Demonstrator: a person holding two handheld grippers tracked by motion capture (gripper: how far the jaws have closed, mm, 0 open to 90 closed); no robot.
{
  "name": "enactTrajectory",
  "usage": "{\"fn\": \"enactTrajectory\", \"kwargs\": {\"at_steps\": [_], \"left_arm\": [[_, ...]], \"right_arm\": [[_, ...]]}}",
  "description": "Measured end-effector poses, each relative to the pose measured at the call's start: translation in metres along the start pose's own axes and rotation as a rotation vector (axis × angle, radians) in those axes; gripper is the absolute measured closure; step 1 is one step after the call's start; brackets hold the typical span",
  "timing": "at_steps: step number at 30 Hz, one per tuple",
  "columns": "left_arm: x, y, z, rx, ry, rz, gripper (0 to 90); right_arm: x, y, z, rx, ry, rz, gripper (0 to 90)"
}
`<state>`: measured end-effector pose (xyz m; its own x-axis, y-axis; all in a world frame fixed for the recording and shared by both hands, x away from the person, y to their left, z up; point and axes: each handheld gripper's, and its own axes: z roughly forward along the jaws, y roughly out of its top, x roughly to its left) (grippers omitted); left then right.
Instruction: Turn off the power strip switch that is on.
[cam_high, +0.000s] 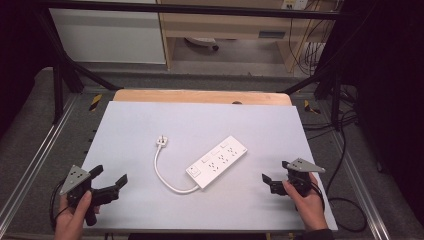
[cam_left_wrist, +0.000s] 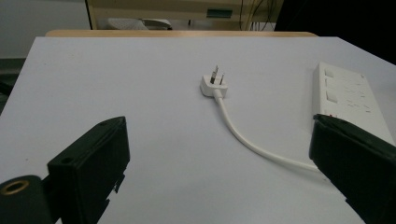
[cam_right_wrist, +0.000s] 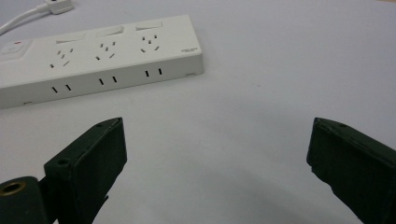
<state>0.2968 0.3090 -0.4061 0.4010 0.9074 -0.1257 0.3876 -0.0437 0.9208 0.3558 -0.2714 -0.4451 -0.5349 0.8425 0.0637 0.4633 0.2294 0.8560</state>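
Power strip (cam_high: 217, 162) at bench (cam_high: 150, 120) centre, plug (cam_high: 161, 141) at ten o'clock, untouched; left gripper (cam_high: 109, 181) and right gripper (cam_high: 274, 176) fingers wide, empty. All handling remains.

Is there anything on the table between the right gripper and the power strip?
Nothing visible. In the right gripper view, bare table lies between the open right gripper and the power strip; the high view shows the same gap.

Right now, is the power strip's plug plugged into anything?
No. The plug lies loose on the table, prongs bare, its cord curving back to the power strip.
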Motion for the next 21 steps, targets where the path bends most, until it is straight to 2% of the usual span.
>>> {"fn": "enactTrajectory", "kwargs": {"at_steps": [3,7,14,21], "left_arm": [[-0.001,0.000,0.001,0.000,-0.003,0.005,5.1],[-0.001,0.000,0.001,0.001,-0.010,0.007,5.1],[-0.003,0.000,0.002,0.000,-0.017,0.011,5.1],[-0.003,0.000,0.003,0.010,-0.021,0.017,5.1]], "right_arm": [[0.001,0.000,0.002,0.008,0.001,-0.011,5.2],[0.003,0.002,0.000,-0.017,0.008,-0.022,5.4],[0.004,0.004,-0.003,-0.036,0.014,-0.001,5.2],[0.011,0.010,-0.008,-0.090,0.026,-0.001,5.2]]}}
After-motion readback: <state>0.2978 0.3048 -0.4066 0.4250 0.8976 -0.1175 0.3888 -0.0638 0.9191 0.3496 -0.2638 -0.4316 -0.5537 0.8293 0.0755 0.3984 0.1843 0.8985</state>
